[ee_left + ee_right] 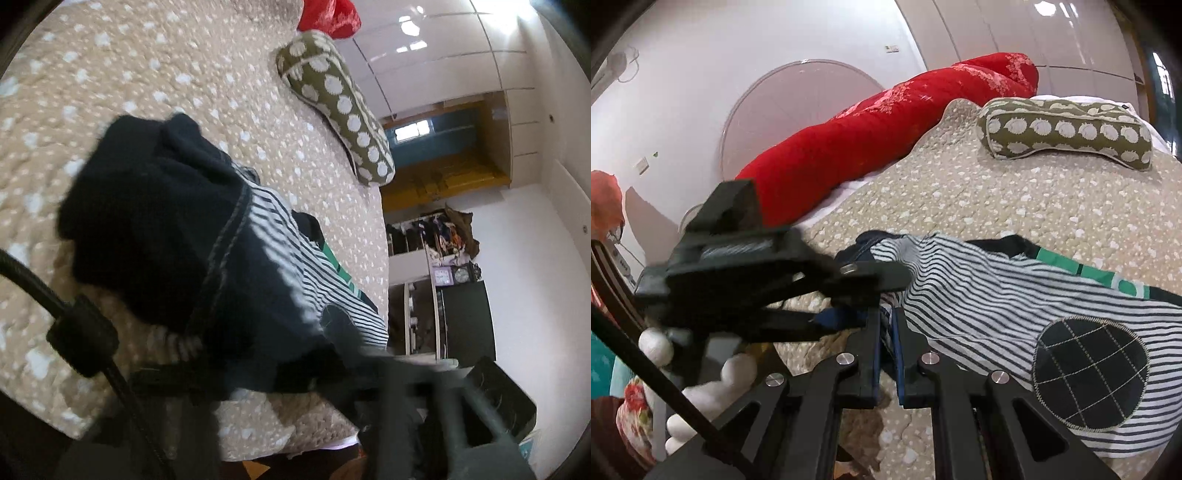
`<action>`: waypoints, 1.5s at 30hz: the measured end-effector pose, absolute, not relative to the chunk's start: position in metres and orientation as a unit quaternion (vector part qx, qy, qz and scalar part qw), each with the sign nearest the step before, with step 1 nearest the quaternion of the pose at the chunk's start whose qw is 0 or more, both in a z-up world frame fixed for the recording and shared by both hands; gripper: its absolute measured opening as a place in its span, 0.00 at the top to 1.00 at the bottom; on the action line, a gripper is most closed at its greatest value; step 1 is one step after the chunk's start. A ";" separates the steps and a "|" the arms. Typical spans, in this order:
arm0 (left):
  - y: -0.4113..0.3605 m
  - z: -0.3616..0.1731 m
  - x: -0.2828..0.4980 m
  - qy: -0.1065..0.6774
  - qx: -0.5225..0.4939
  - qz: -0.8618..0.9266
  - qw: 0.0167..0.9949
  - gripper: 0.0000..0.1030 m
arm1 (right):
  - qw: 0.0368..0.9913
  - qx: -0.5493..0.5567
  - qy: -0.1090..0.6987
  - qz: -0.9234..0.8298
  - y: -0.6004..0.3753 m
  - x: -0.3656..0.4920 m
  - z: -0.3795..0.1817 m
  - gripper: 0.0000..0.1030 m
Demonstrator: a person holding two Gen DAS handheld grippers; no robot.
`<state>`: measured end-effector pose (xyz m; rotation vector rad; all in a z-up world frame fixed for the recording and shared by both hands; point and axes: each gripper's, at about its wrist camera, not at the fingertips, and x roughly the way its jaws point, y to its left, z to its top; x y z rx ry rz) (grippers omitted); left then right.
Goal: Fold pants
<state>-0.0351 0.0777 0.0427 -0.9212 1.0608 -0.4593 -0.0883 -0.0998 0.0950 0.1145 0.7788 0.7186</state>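
Note:
The pants [1015, 306] are striped black and white, with dark navy parts, a green band and a round black patch [1089, 373]. They lie bunched on the beige spotted bedspread [1034, 206]. My right gripper [888, 325] is shut on a fold of the striped fabric at the pants' left end. My left gripper [871, 288] shows in the right wrist view, close above it, shut on the same end of the pants. In the left wrist view the dark pants fabric [155, 229] hangs right before the camera and hides the left fingers; the right gripper's blurred body [424, 398] is at the bottom right.
An olive bolster pillow with white dots [1067, 133] lies on the far side of the bed. A rolled red quilt [871, 136] lies along the back left. The bed edge [384, 258] drops off towards shelves and a dark cabinet [465, 317].

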 end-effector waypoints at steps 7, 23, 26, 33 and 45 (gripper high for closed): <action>0.078 0.071 -0.035 0.462 -0.388 -0.192 0.774 0.92 | 0.888 -0.004 0.338 0.311 -0.110 -0.110 0.091 0.32; 0.076 0.093 -0.046 0.445 -0.341 -0.169 0.811 0.92 | 0.916 -0.052 0.373 0.136 -0.212 -0.094 0.061 0.87; 0.073 0.096 -0.043 0.442 -0.330 -0.165 0.818 0.92 | 0.916 -0.013 0.373 0.146 -0.229 -0.092 0.069 0.93; 0.070 0.117 -0.007 0.433 -0.298 -0.152 0.837 0.92 | 0.923 -0.008 0.349 0.160 -0.231 -0.054 0.117 0.94; 0.052 0.097 0.138 0.488 -0.207 -0.097 0.842 0.91 | 0.890 0.036 0.439 0.122 -0.247 0.104 0.101 0.70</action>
